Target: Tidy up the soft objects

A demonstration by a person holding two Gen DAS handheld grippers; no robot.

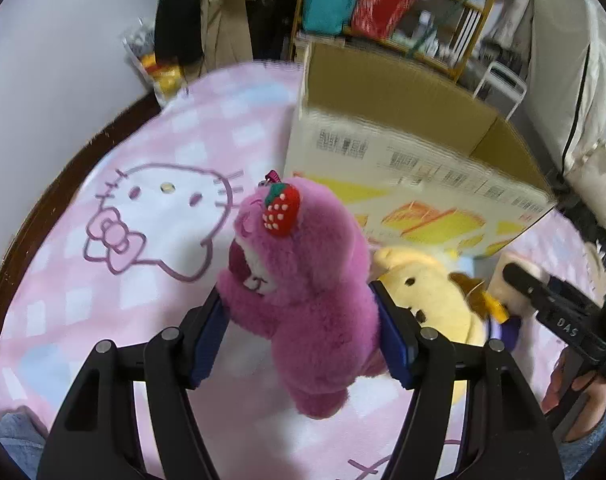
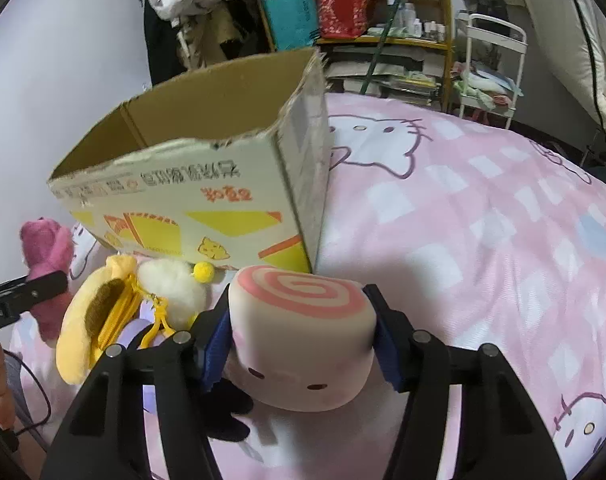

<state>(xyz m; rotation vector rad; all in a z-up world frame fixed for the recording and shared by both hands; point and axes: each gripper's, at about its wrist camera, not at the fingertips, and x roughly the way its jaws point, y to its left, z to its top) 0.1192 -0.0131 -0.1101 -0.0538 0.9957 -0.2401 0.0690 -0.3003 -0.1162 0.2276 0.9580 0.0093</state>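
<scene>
My left gripper (image 1: 303, 316) is shut on a magenta plush bear (image 1: 303, 280) with a strawberry on its ear, held above the pink bed cover. My right gripper (image 2: 299, 328) is shut on a pink-swirl marshmallow plush (image 2: 299, 340). An open cardboard box (image 1: 407, 160) stands on the bed behind both; it also shows in the right wrist view (image 2: 207, 184). A yellow dog plush (image 1: 431, 300) lies by the box, and it shows in the right wrist view (image 2: 99, 316) next to a white fluffy plush (image 2: 171, 288). The bear shows at the left (image 2: 47, 252).
The bed has a pink Hello Kitty cover (image 2: 463, 240). A dark wooden bed edge (image 1: 55, 184) runs along the wall. Shelves with bags (image 2: 343, 4) and a white cart (image 2: 491, 64) stand beyond the bed. A black item (image 2: 227, 412) lies under the marshmallow plush.
</scene>
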